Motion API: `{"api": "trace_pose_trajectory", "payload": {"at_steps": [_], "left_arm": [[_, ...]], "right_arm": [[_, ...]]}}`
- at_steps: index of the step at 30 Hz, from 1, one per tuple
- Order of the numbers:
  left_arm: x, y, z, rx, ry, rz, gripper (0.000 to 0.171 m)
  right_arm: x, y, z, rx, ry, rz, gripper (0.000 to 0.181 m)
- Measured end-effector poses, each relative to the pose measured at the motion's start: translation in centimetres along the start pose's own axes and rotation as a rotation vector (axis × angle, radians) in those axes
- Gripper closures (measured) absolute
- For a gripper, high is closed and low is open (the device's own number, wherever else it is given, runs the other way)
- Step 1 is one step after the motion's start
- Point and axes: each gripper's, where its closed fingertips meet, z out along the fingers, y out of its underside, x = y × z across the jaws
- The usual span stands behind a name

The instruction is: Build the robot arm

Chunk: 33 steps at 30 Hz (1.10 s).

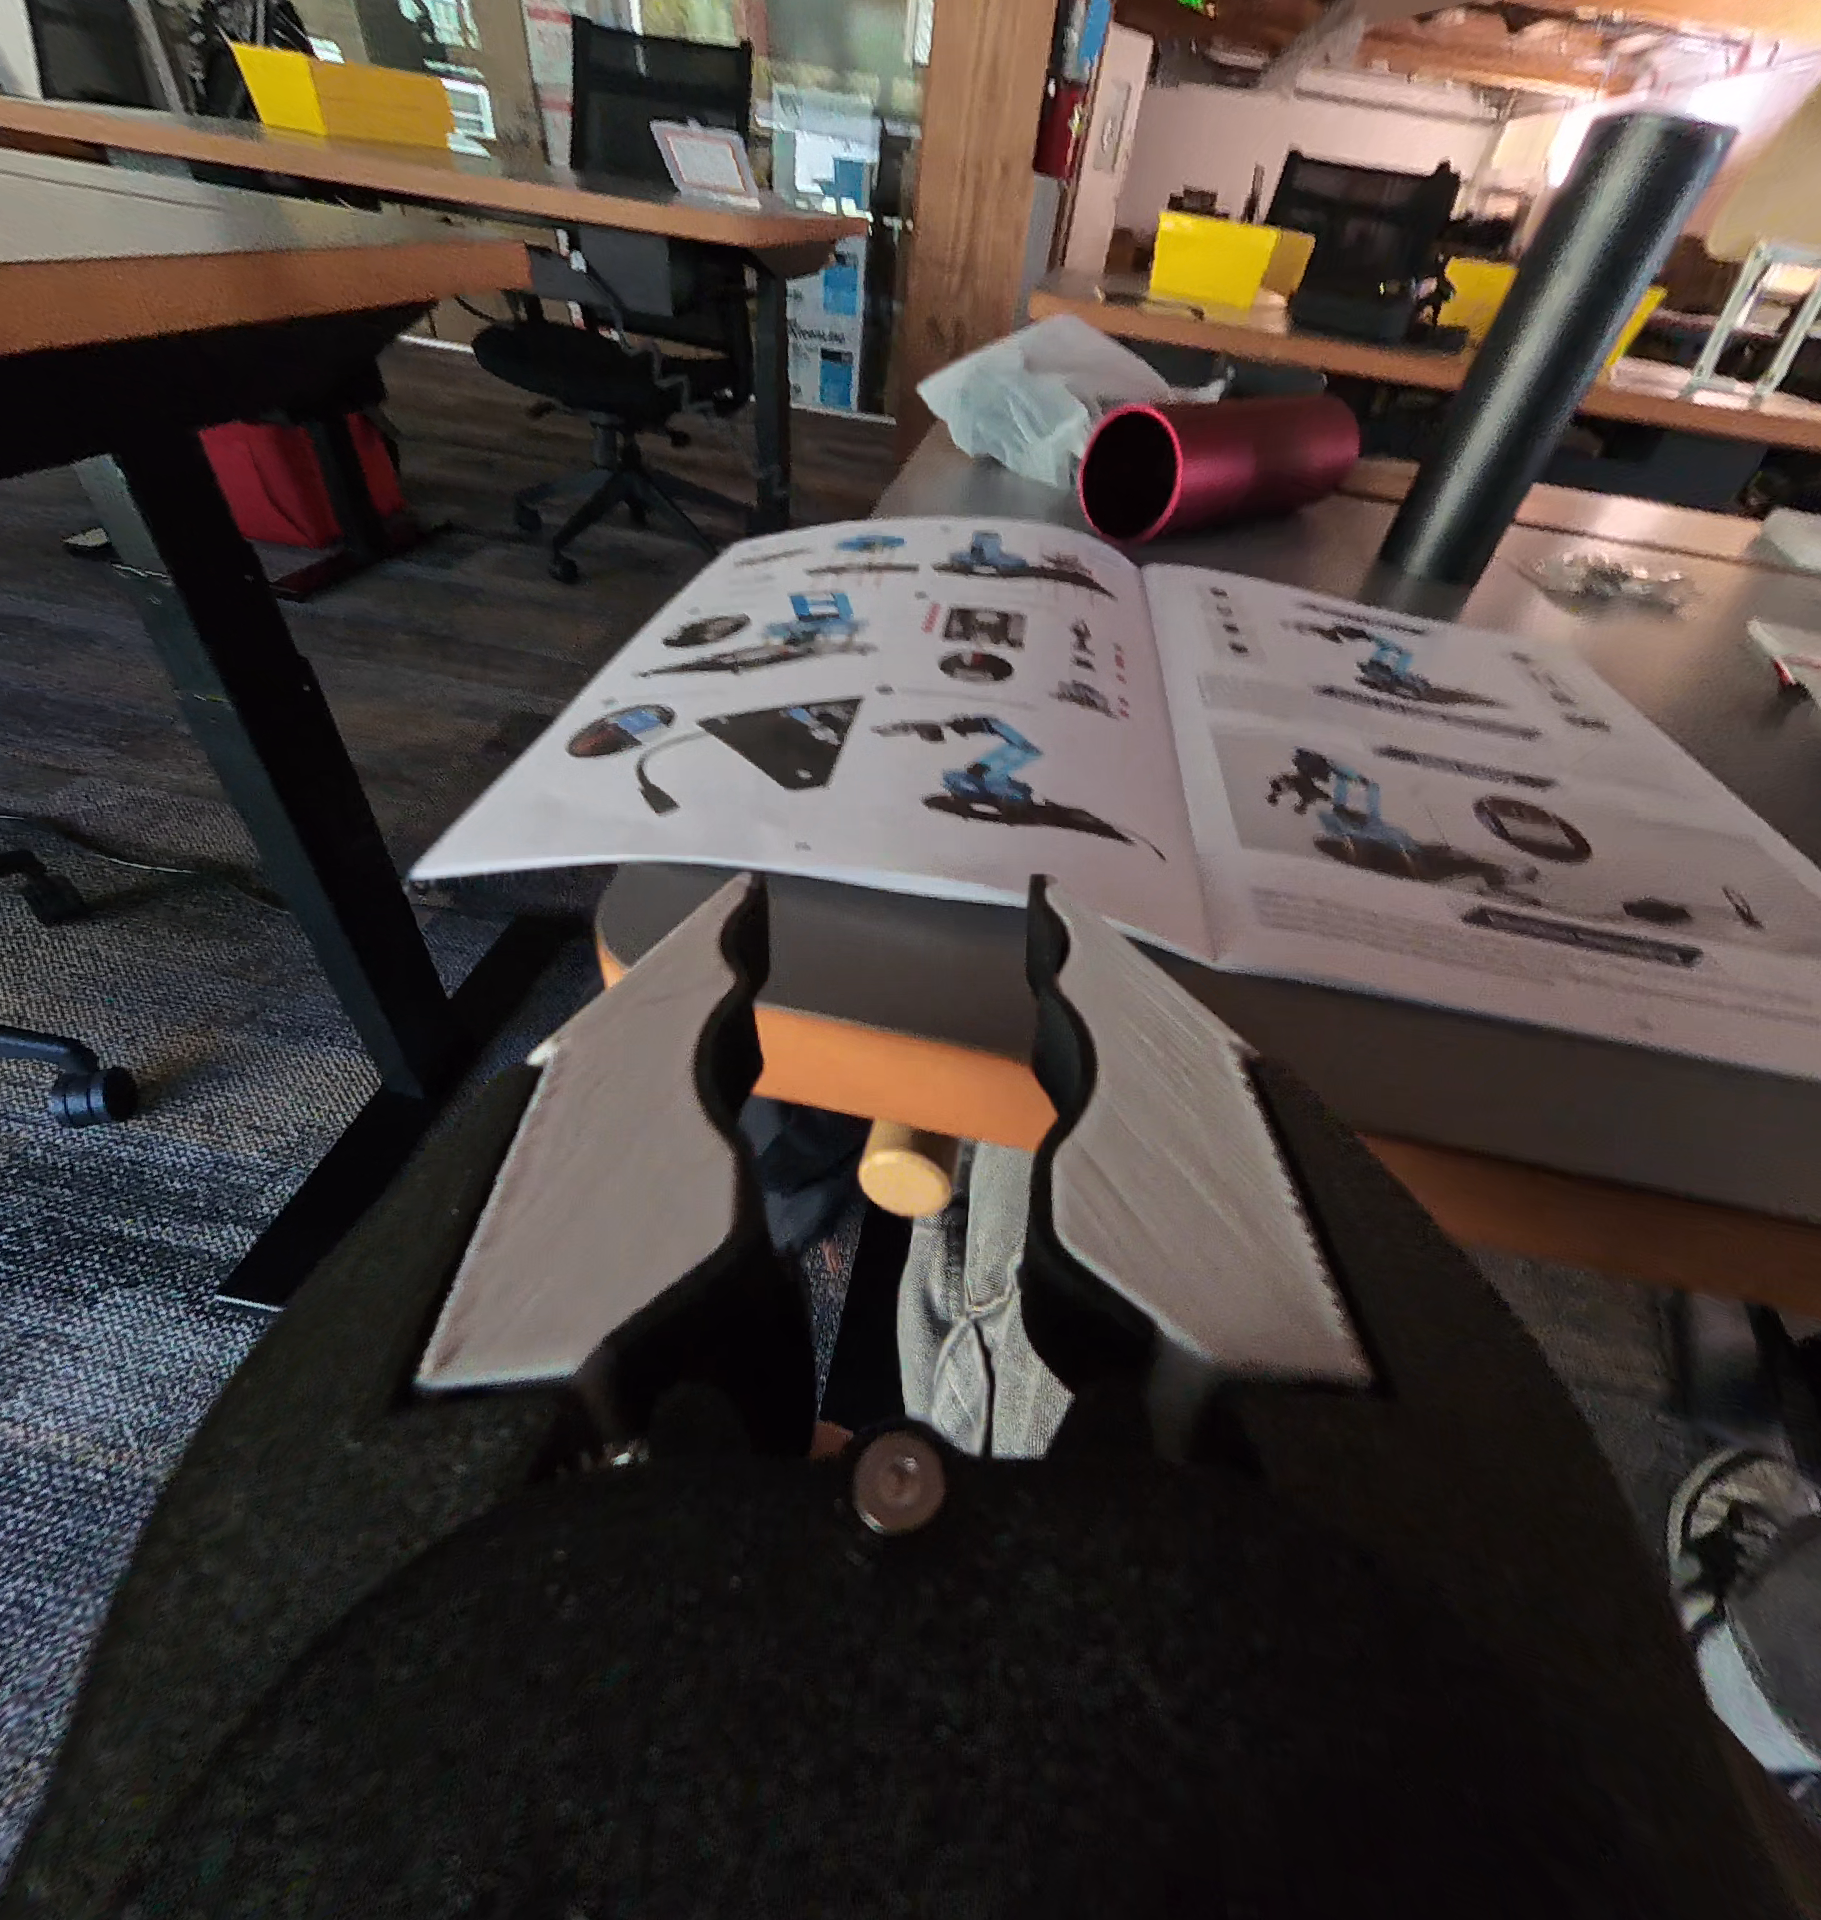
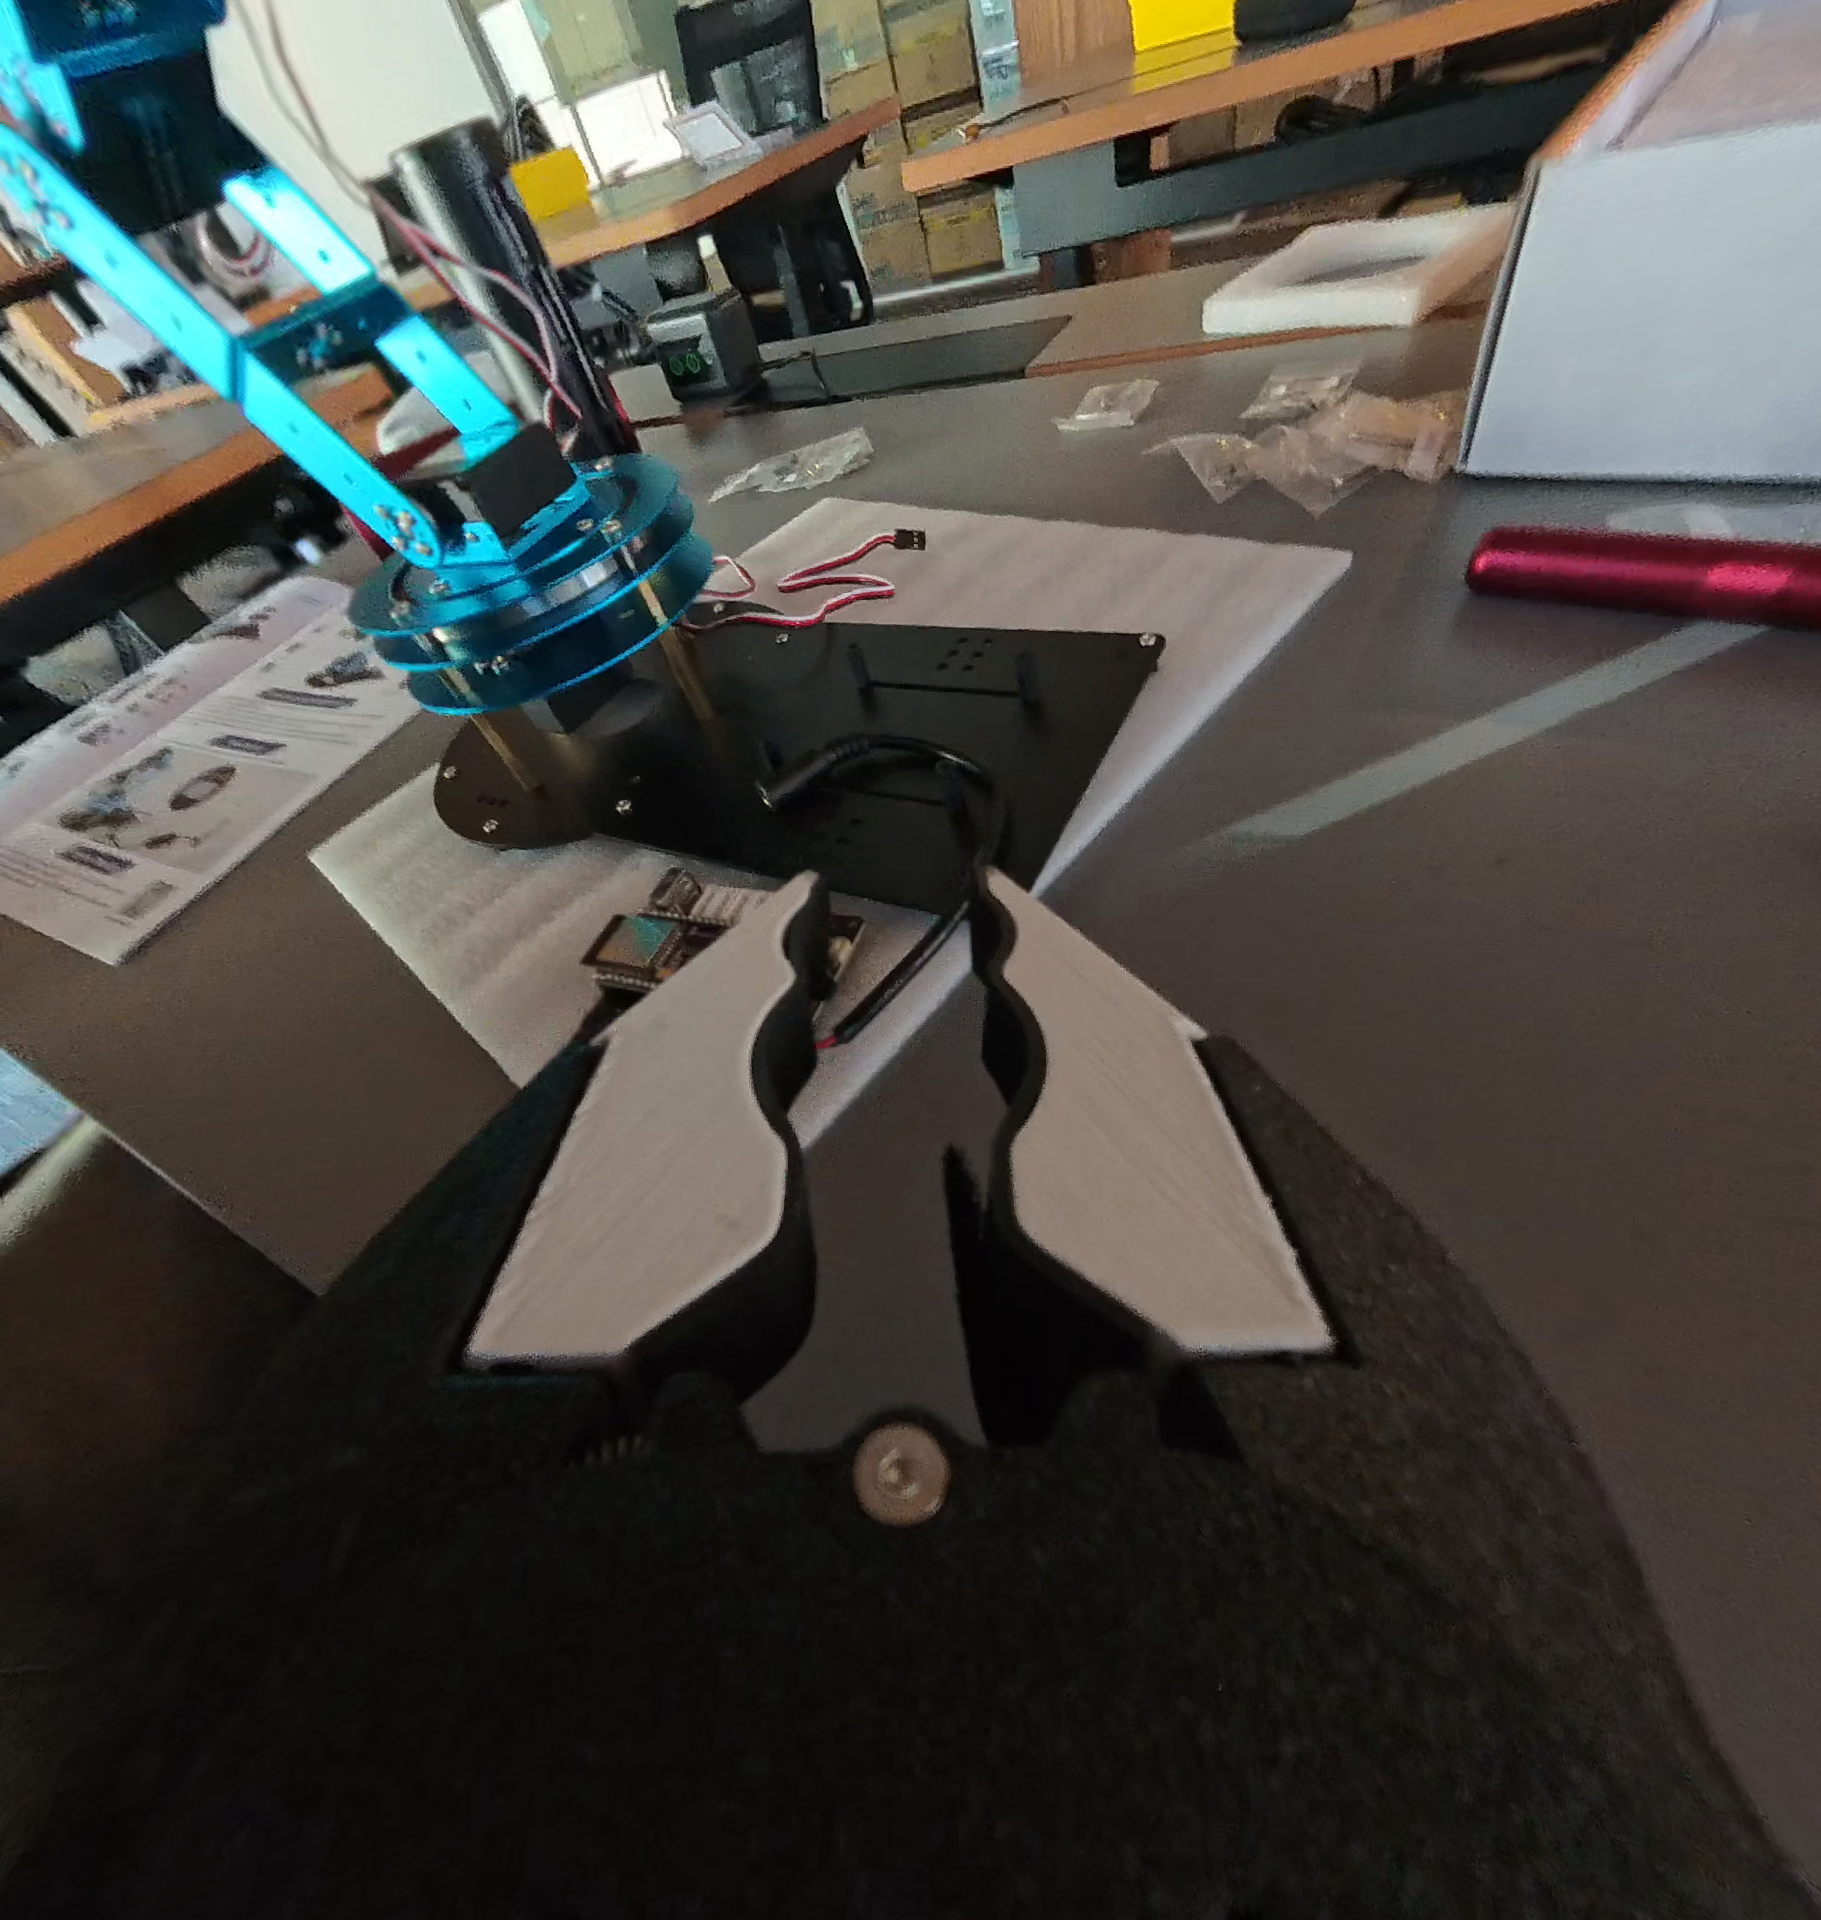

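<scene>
The left gripper (image 1: 893,894), jaws apart and empty, sits at the table edge (image 1: 885,1070) just under the open booklet (image 1: 989,707), while the right gripper (image 2: 898,883), jaws apart and empty, straddles a black cable (image 2: 927,945) before the blue arm's base plate (image 2: 937,727).

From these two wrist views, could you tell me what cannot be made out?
- Left wrist view: the open booklet overhangs the table edge; its underside is hidden, and its print is blurred.
- Right wrist view: the blue arm kit is cut off by the top-left edge.
- Right wrist view: the small circuit board is partly hidden behind the right gripper.
</scene>
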Motion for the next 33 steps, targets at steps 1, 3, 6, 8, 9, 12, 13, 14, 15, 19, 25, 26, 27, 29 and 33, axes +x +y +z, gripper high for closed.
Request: {"api": "trace_pose_trajectory", "payload": {"at_steps": [1,3,6,8,9,12,13,14,15,19,25,26,27,29,33], "left_arm": [[-0.5,-0.3,0.3,0.012,-0.007,-0.011,0.123],[-1.4,-0.9,1.2,0.025,-0.02,-0.04,0.123],[-1.8,-2.1,2.4,0.083,0.002,-0.091,0.123],[-1.8,-2.6,3.2,0.097,0.014,-0.075,0.123],[-1.9,-2.8,3.5,0.098,0.016,-0.062,0.123],[-2.3,-2.9,4.4,0.1,0.003,-0.04,0.123],[-2.3,-2.9,4.7,0.096,0.006,-0.039,0.123],[-2.4,-2.9,4.9,0.095,0.006,-0.04,0.123],[-2.5,-2.9,5.1,0.095,0.007,-0.042,0.123],[-3.1,-3.1,5.5,0.103,0.003,-0.042,0.123],[-3.6,-3.4,5.8,0.111,-0.013,-0.031,0.123],[-3.6,-3.3,5.8,0.108,-0.012,-0.031,0.123],[-3.6,-3.3,5.8,0.107,-0.011,-0.034,0.123],[-3.6,-3.3,5.8,0.11,-0.01,-0.038,0.123],[-3.5,-3.2,5.7,0.105,-0.009,-0.038,0.123]], "right_arm": [[-0.1,-0.1,0.0,0.018,-0.021,0.035,0.156],[0.4,-0.9,-0.3,0.069,-0.014,0.069,0.157],[0.9,-0.9,-0.4,0.076,0.0,0.102,0.16],[1.1,-0.7,-0.2,0.066,0.022,0.097,0.161],[1.2,-0.6,-0.1,0.057,0.036,0.09,0.163],[1.2,-0.2,0.2,0.021,0.033,0.09,0.163],[1.2,-0.2,0.3,0.018,0.028,0.101,0.163],[1.3,-0.2,0.3,0.018,0.023,0.111,0.163],[1.4,-0.2,0.3,0.017,0.022,0.119,0.163],[1.5,0.1,0.6,-0.014,0.022,0.128,0.162],[1.9,-0.1,0.4,0.008,0.036,0.153,0.162],[2.0,-0.1,0.4,0.007,0.039,0.152,0.162],[2.0,-0.1,0.4,0.005,0.039,0.153,0.162],[2.0,0.0,0.4,0.0,0.036,0.157,0.162],[2.0,0.0,0.4,0.002,0.036,0.155,0.163]]}}
